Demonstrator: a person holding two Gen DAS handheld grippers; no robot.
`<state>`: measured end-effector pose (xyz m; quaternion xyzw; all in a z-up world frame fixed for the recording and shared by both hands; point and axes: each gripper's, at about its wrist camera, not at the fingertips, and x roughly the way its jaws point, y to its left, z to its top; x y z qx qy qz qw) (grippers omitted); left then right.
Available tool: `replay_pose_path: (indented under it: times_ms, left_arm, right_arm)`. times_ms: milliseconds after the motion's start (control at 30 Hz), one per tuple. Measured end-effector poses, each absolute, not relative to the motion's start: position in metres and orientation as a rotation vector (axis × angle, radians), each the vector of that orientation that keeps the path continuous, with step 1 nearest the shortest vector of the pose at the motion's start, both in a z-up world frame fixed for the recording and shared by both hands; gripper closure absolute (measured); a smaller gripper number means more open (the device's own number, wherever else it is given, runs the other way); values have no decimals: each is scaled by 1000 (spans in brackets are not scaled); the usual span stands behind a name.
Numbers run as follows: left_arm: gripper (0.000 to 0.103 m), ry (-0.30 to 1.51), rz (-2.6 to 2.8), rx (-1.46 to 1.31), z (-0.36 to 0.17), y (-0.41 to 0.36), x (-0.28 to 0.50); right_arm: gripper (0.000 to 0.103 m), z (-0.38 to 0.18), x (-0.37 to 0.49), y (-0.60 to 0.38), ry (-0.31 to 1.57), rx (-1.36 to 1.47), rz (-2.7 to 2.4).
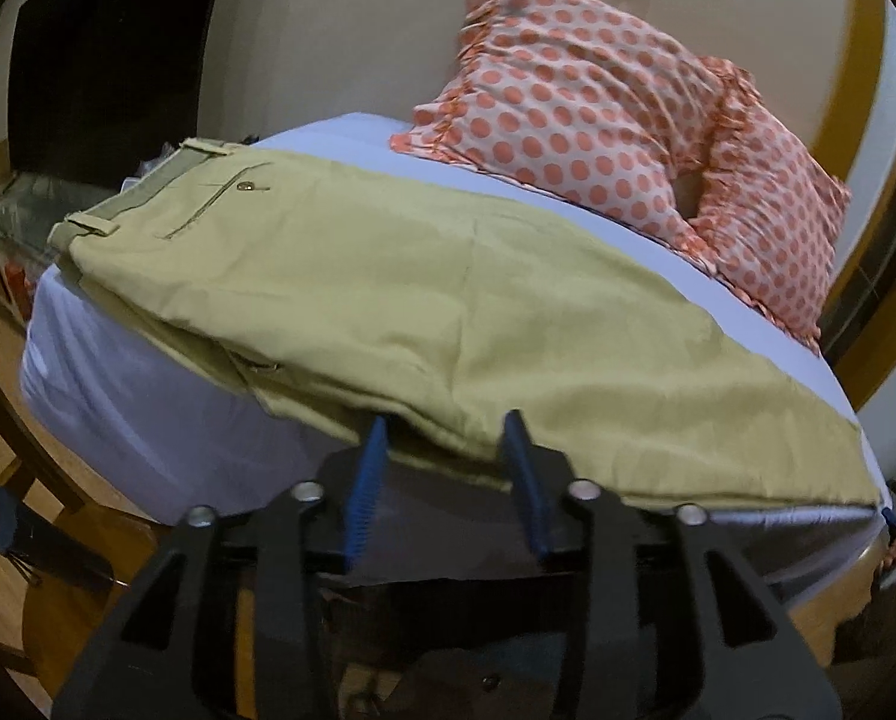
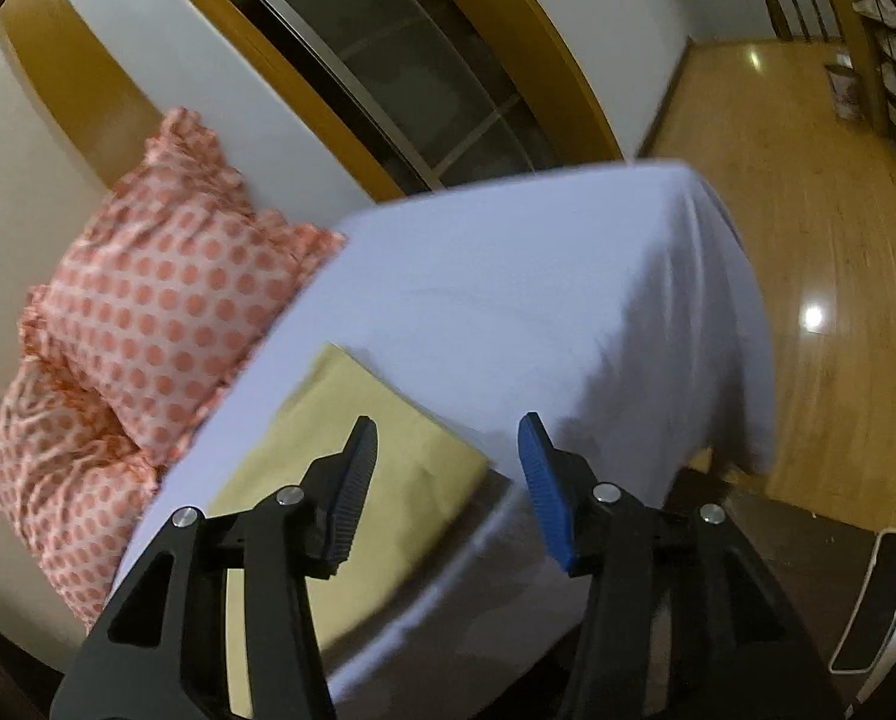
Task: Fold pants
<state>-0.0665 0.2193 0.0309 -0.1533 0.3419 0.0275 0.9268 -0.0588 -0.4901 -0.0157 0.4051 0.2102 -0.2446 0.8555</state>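
Observation:
Khaki pants [image 1: 387, 300] lie folded lengthwise, leg on leg, across a bed with a pale lavender sheet [image 1: 147, 396]. The waistband with belt loops and a buttoned back pocket is at the far left. My left gripper [image 1: 451, 429] is open at the near edge of the pants, around mid-thigh, fingers straddling the fabric edge. In the right wrist view the leg hem end [image 2: 357, 456] lies on the sheet [image 2: 508, 300]. My right gripper [image 2: 448, 438] is open, hovering over the hem's corner, holding nothing.
Two orange polka-dot pillows [image 1: 598, 96] [image 2: 147, 300] lean against the wall at the head of the bed. Wooden floor [image 2: 808, 300] surrounds the bed. A dark window with a yellow frame [image 2: 417, 78] is behind it. A chair [image 1: 21, 480] stands at the left.

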Motion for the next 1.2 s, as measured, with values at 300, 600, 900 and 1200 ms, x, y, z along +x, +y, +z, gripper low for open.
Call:
replay_pose_path:
  times_ms: [300,600,900,1200]
  left_arm:
    - [52,648,-82,-369,22,206,-81]
    - [37,567,-25,-454,21,226,-94]
    - [24,560,52,-418,17,226,-93]
    - [20,630,44,-469,-4,230,-64]
  right_arm:
    - [99,-31,-39,-463,446,750,-293]
    - [100,45,21,-348,371,579,111]
    - [89,28,59,-65,724,112,797]
    - [25,36,44,-93,675,248,768]
